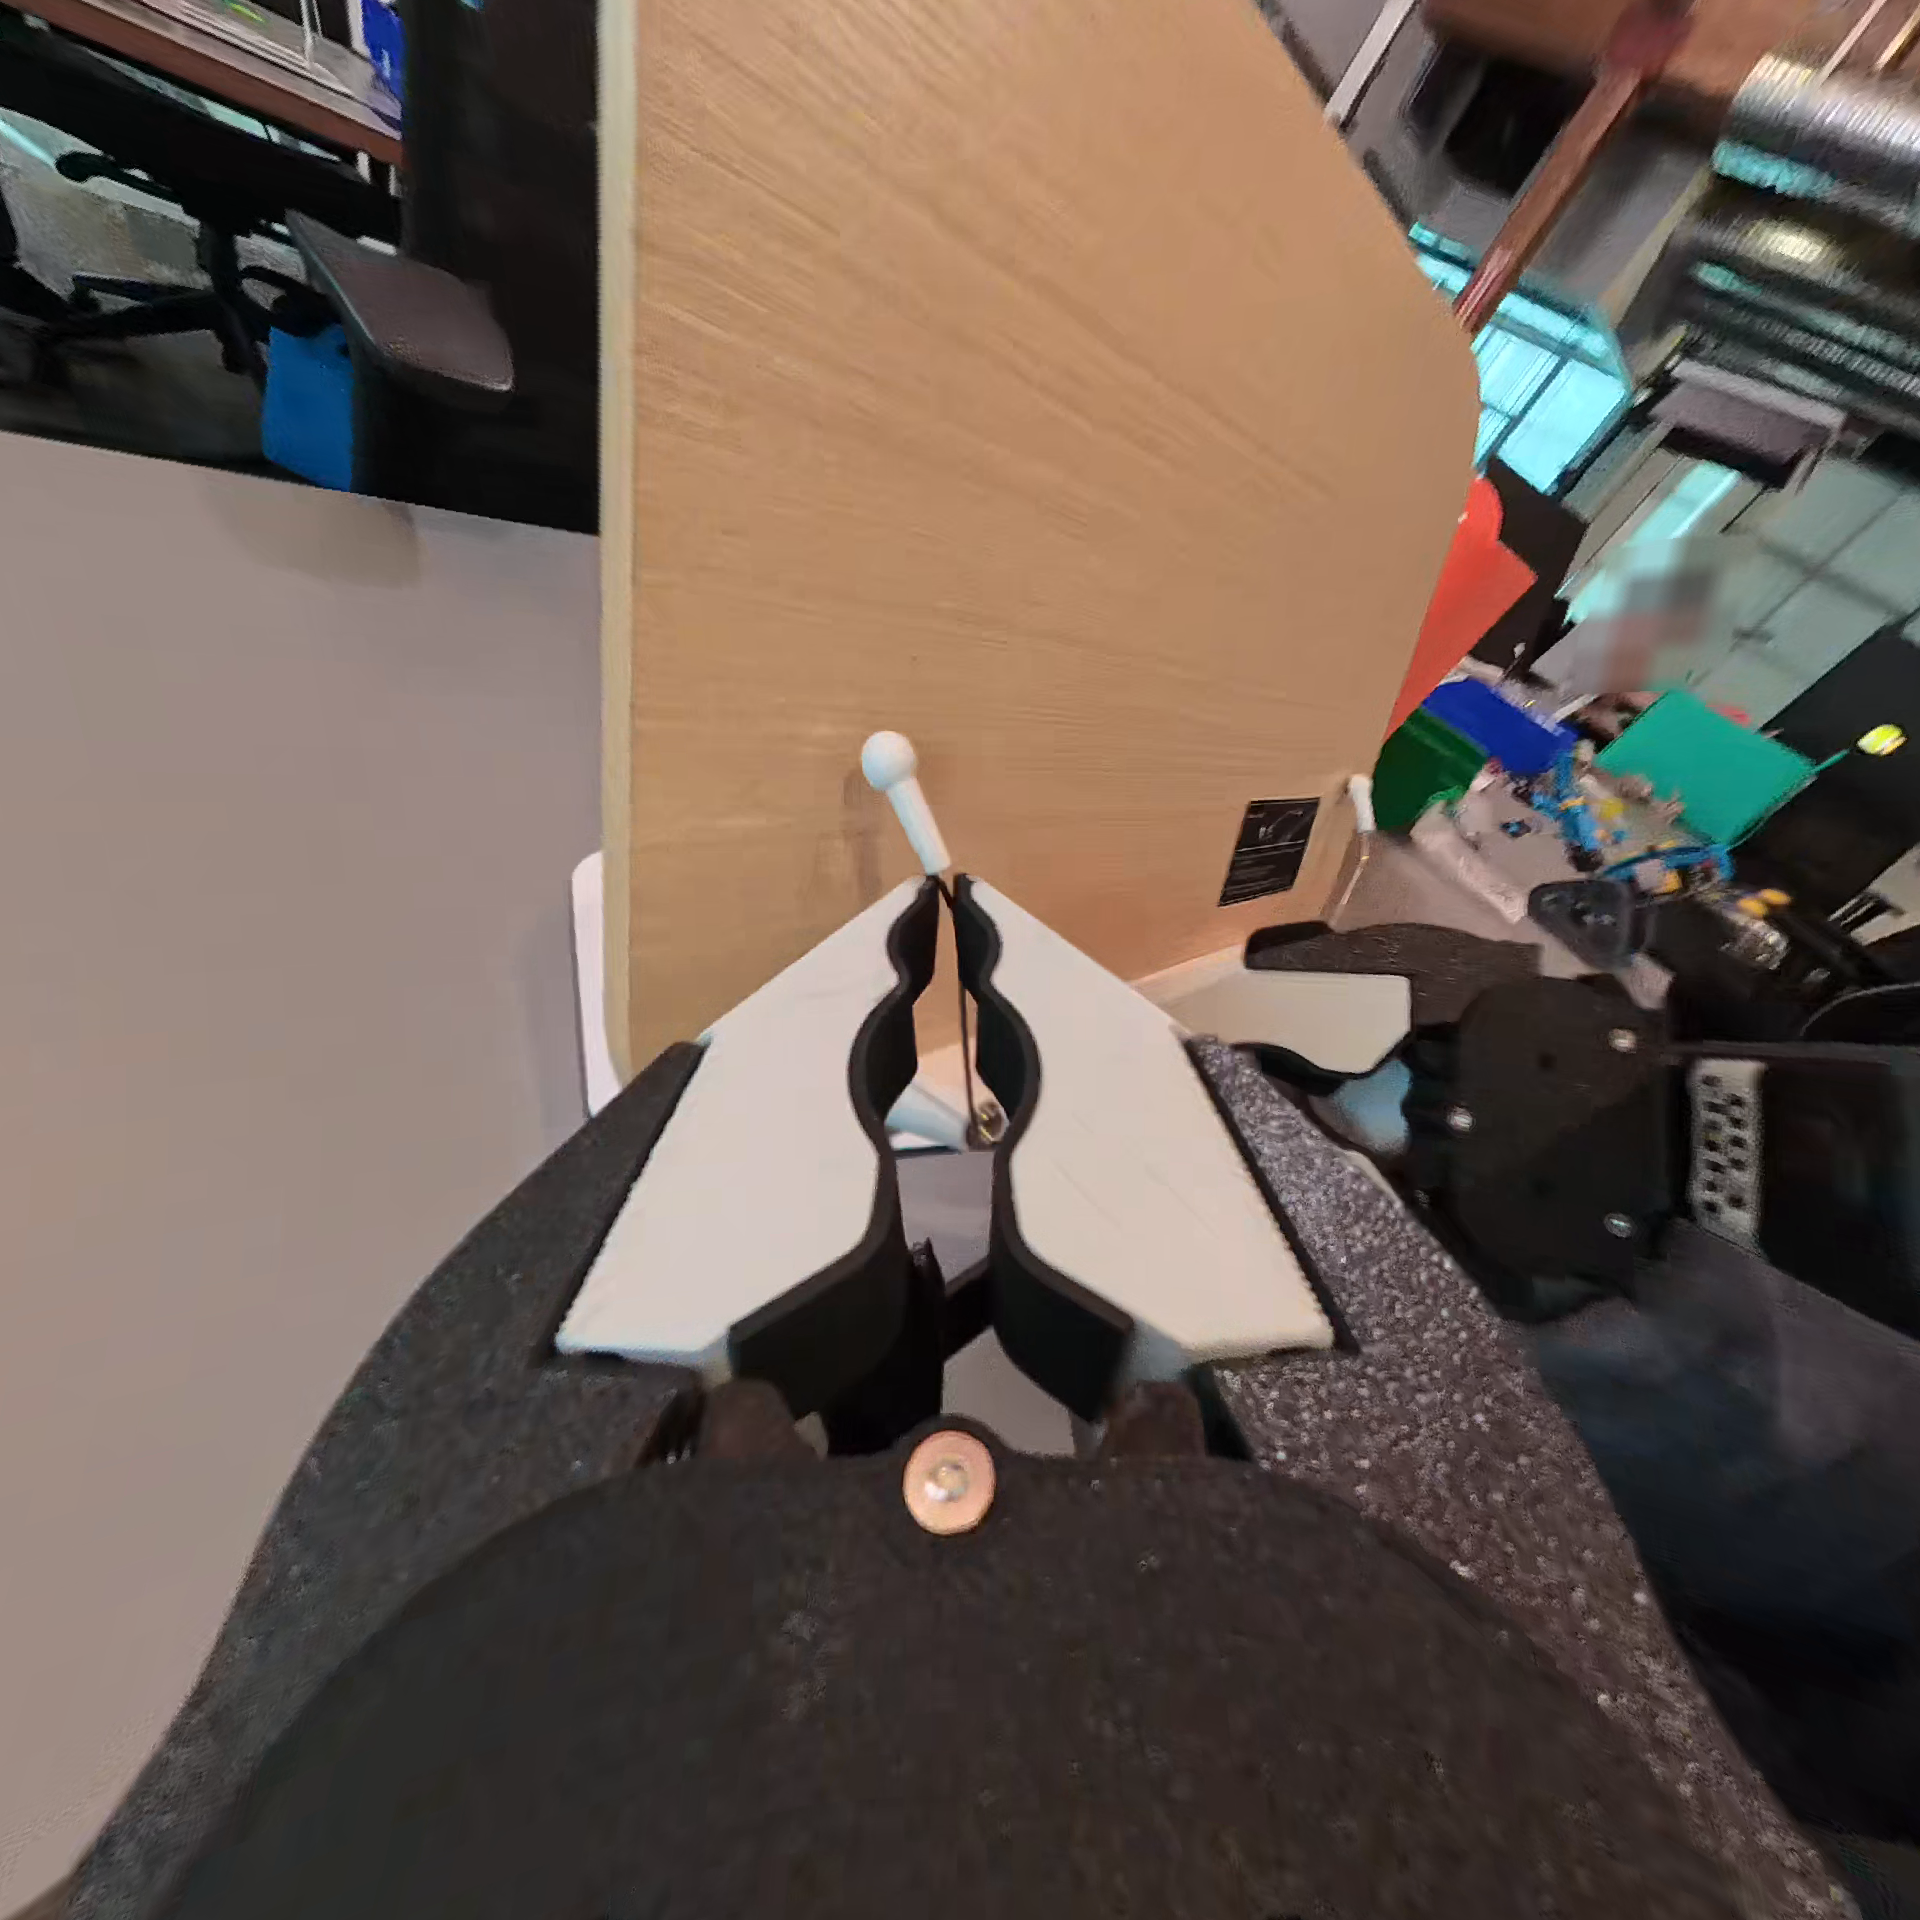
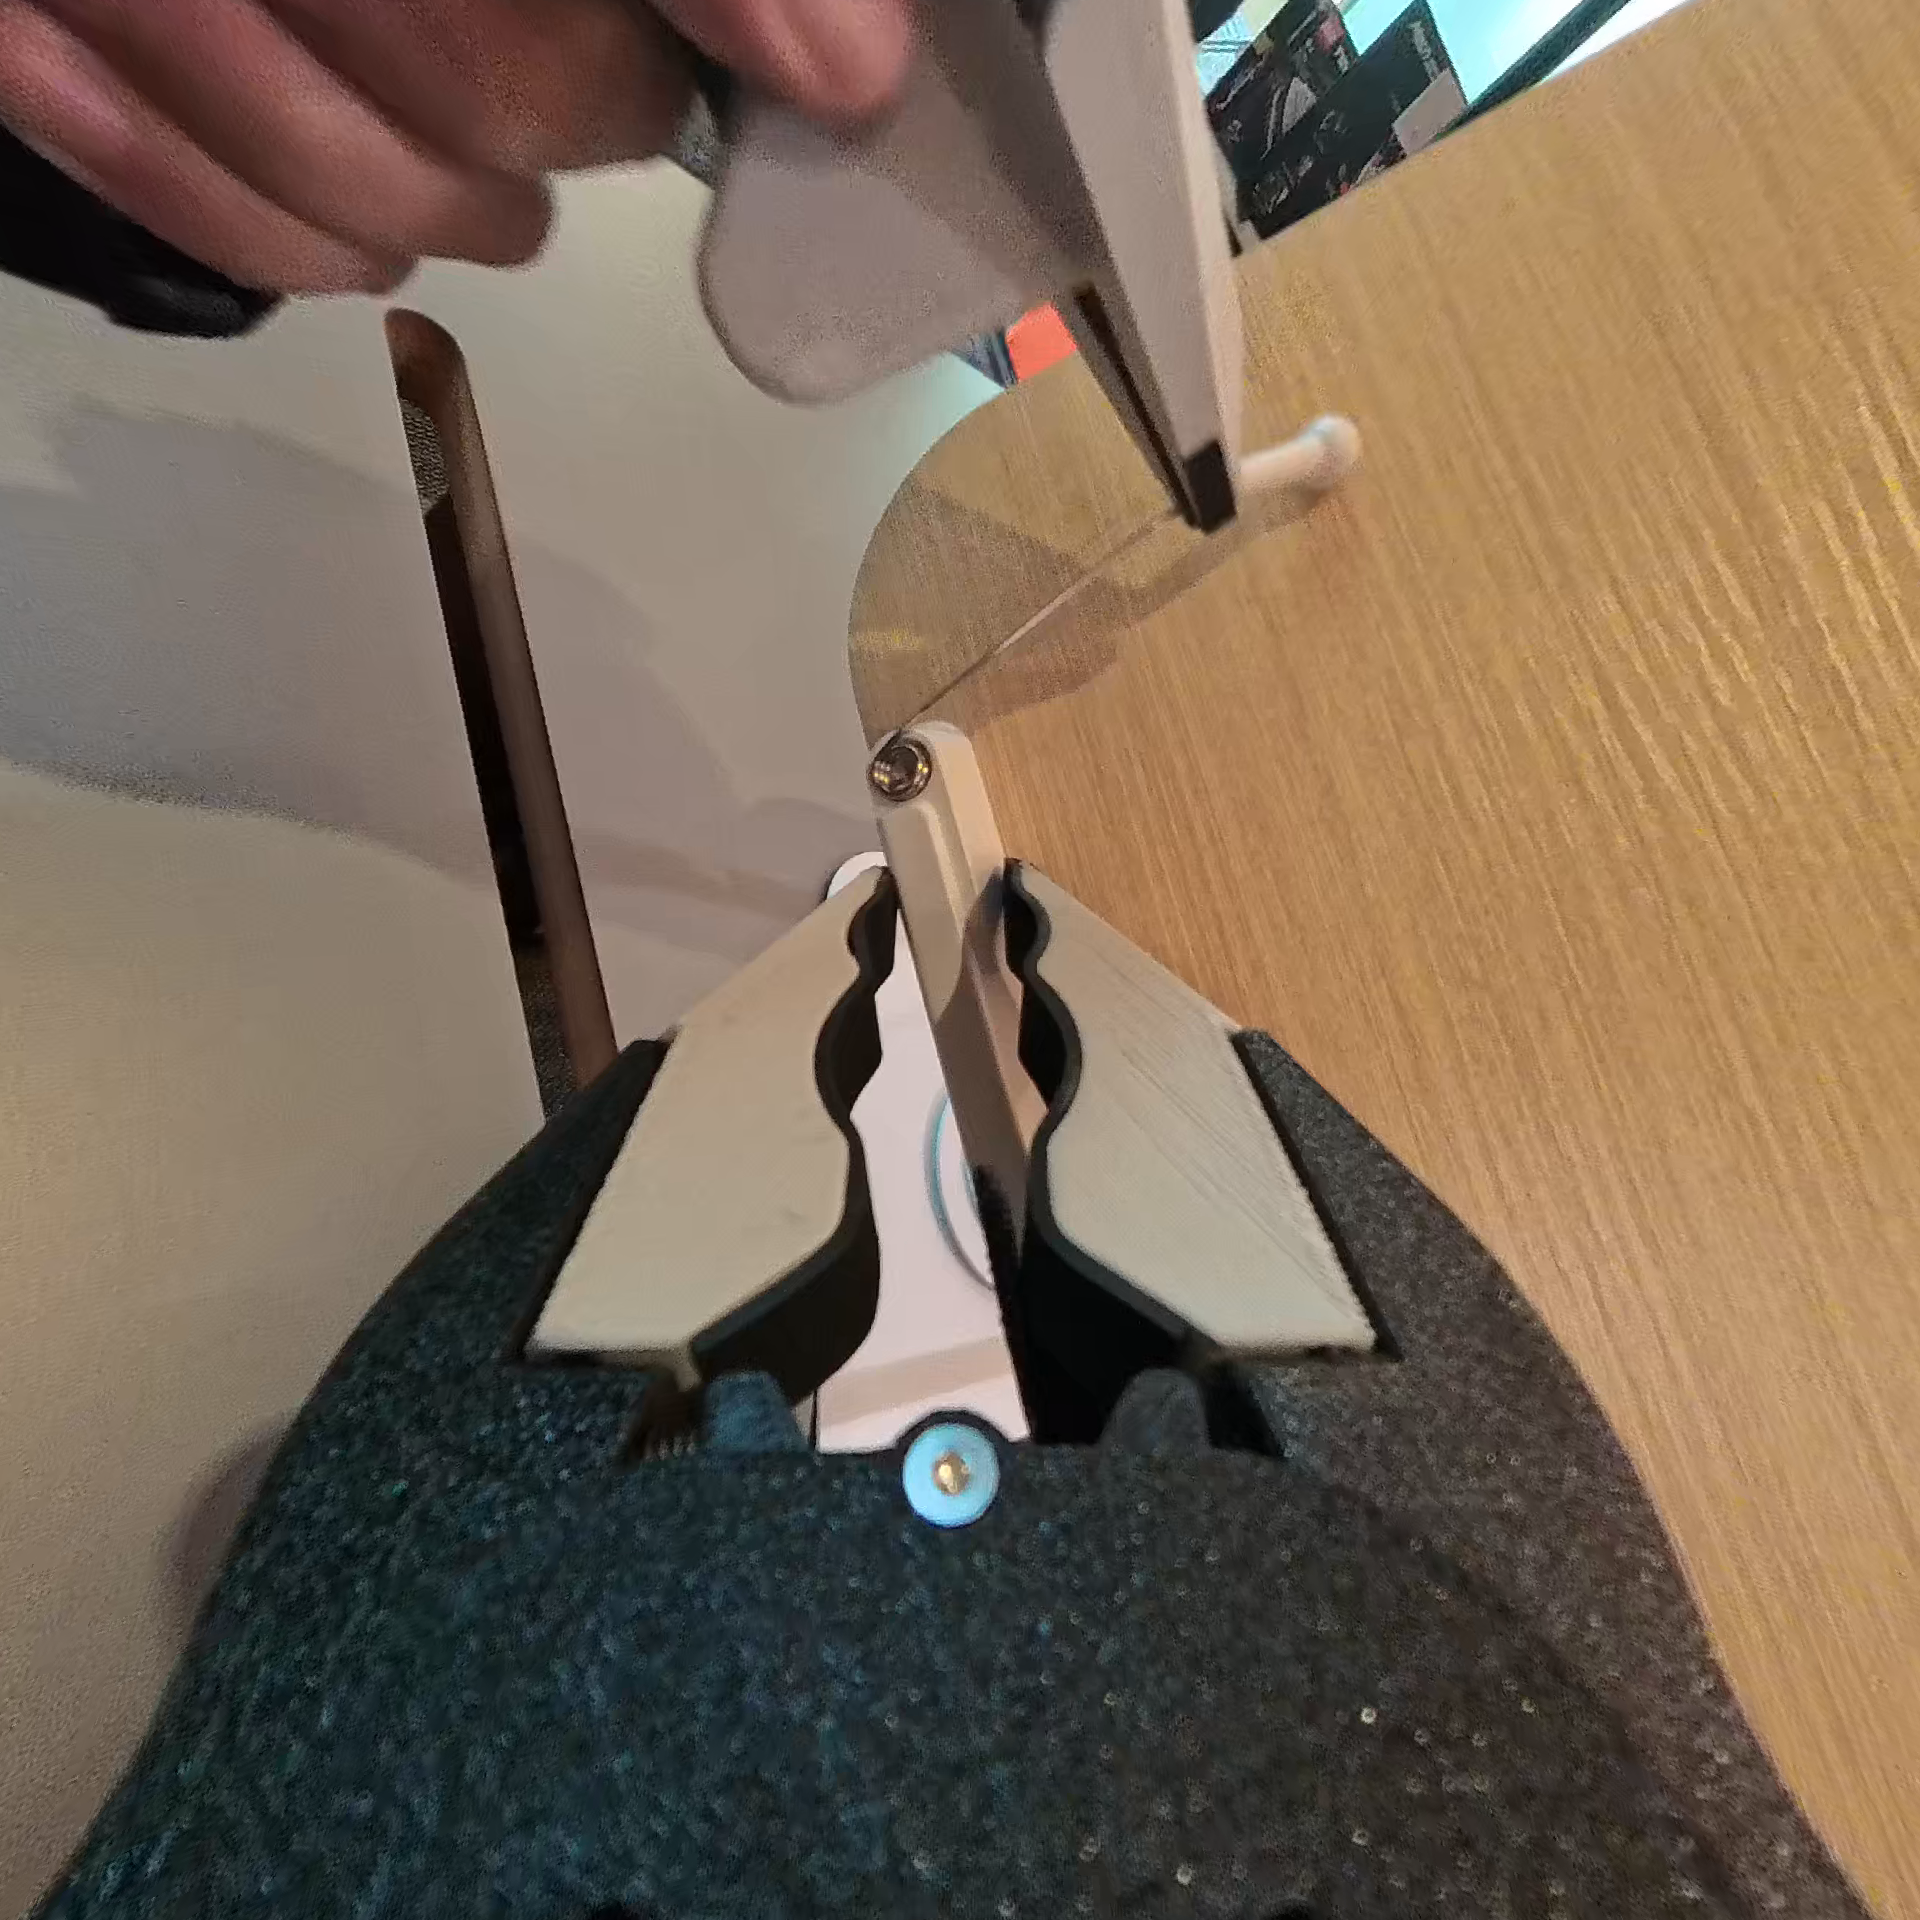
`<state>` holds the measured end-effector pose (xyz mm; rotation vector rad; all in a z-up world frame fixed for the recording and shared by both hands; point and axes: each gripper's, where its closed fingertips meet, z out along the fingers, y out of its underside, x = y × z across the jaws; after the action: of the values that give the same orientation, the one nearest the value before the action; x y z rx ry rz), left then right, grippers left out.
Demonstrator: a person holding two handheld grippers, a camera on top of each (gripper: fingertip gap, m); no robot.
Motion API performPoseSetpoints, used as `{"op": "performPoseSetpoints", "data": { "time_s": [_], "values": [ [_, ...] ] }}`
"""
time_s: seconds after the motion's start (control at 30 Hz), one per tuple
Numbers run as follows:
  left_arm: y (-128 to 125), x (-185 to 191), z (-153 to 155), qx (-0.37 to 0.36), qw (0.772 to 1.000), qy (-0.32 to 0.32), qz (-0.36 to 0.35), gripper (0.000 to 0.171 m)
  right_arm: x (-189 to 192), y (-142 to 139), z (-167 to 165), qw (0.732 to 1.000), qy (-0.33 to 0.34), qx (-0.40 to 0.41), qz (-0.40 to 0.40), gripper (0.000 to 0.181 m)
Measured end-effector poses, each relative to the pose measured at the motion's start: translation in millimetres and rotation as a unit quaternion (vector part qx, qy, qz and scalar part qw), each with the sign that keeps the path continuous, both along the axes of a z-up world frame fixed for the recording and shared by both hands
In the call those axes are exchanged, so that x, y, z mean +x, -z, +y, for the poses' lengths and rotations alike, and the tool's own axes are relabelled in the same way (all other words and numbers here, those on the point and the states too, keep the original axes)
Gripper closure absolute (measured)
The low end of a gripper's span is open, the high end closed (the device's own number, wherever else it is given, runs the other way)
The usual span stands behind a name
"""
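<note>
My left gripper (image 1: 940, 883) is shut on a thin dark wire (image 1: 966, 1023), right below a white ball-headed peg (image 1: 902, 790) that sticks out of a light wooden board (image 1: 1039, 416). The wire runs down to a screw (image 1: 987, 1122) on a white arm. My right gripper (image 2: 948, 883) is shut on that flat white arm (image 2: 940, 831), whose screw (image 2: 902, 774) anchors the wire (image 2: 1039, 623). In the right wrist view the left gripper (image 2: 1205, 504) pinches the wire next to the peg (image 2: 1314, 452). The right gripper's black body (image 1: 1538, 1122) shows in the left wrist view.
A hand (image 2: 312, 135) holds the left gripper from above. A brown rod (image 2: 488, 675) stands left of the board. A black sticker (image 1: 1270, 852) is on the board's lower right. Coloured bins (image 1: 1475, 748) and clutter lie behind; an office chair (image 1: 395, 312) at far left. About 8 cm separates my left fingertips from my right.
</note>
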<state>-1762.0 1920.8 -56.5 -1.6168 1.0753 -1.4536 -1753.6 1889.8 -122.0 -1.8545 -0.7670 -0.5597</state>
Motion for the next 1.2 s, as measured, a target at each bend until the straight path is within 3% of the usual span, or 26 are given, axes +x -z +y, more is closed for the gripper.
{"op": "performPoseSetpoints", "data": {
  "time_s": [0.17, 0.2, 0.27, 0.37, 0.5, 0.57, 0.6, 0.67, 0.73, 0.8, 0.87, 0.9, 0.97, 1.07, 1.2],
  "values": [
    [-3, 5, -5, 0.046, 0.999, -0.004, -0.007, 0.166, 0, 0, 0, 1.0, 0.009, -0.011, 0.019, 0.159],
    [-6, 0, -5, 0.06, 0.998, -0.014, -0.021, 0.155, 0, -2, -1, 1.0, 0.014, -0.006, 0.026, 0.156],
    [-10, -12, -4, 0.065, 0.996, -0.027, -0.057, 0.138, -11, -14, -15, 0.998, -0.002, 0.006, 0.068, 0.139],
    [-4, -35, 14, 0.037, 0.994, -0.047, -0.088, 0.136, -15, -51, -55, 0.982, -0.038, 0.016, 0.183, 0.12],
    [26, -42, 38, -0.065, 0.996, 0.01, -0.059, 0.131, 60, -122, -107, 0.926, -0.048, 0.099, 0.361, 0.112],
    [24, -40, 49, -0.116, 0.989, 0.034, -0.087, 0.124, 118, -142, -141, 0.889, -0.039, 0.191, 0.414, 0.121],
    [22, -38, 52, -0.119, 0.987, 0.045, -0.101, 0.121, 148, -139, -154, 0.875, -0.018, 0.222, 0.43, 0.13],
    [21, -30, 50, -0.102, 0.986, 0.087, -0.096, 0.117, 181, -103, -160, 0.85, 0.003, 0.18, 0.495, 0.132],
    [20, -20, 42, -0.094, 0.98, 0.154, -0.088, 0.115, 179, -64, -153, 0.829, -0.013, 0.082, 0.554, 0.128],
    [26, -11, 32, -0.1, 0.968, 0.223, -0.062, 0.119, 177, -35, -144, 0.834, -0.016, 0.026, 0.551, 0.129],
    [35, -7, 22, -0.109, 0.954, 0.278, -0.04, 0.152, 164, -27, -140, 0.836, -0.047, -0.008, 0.547, 0.149],
    [36, -6, 18, -0.123, 0.946, 0.298, -0.041, 0.157, 159, -24, -137, 0.84, -0.052, -0.025, 0.54, 0.153],
    [34, -6, 17, -0.178, 0.935, 0.306, -0.036, 0.158, 160, -24, -133, 0.838, -0.052, -0.036, 0.542, 0.164],
    [34, -5, 18, -0.243, 0.926, 0.289, -0.016, 0.156, 157, -25, -132, 0.779, -0.045, -0.09, 0.618, 0.166],
    [30, -3, 20, -0.298, 0.912, 0.282, 0.009, 0.155, 158, -26, -131, 0.738, -0.013, -0.14, 0.66, 0.166]
  ]
}}
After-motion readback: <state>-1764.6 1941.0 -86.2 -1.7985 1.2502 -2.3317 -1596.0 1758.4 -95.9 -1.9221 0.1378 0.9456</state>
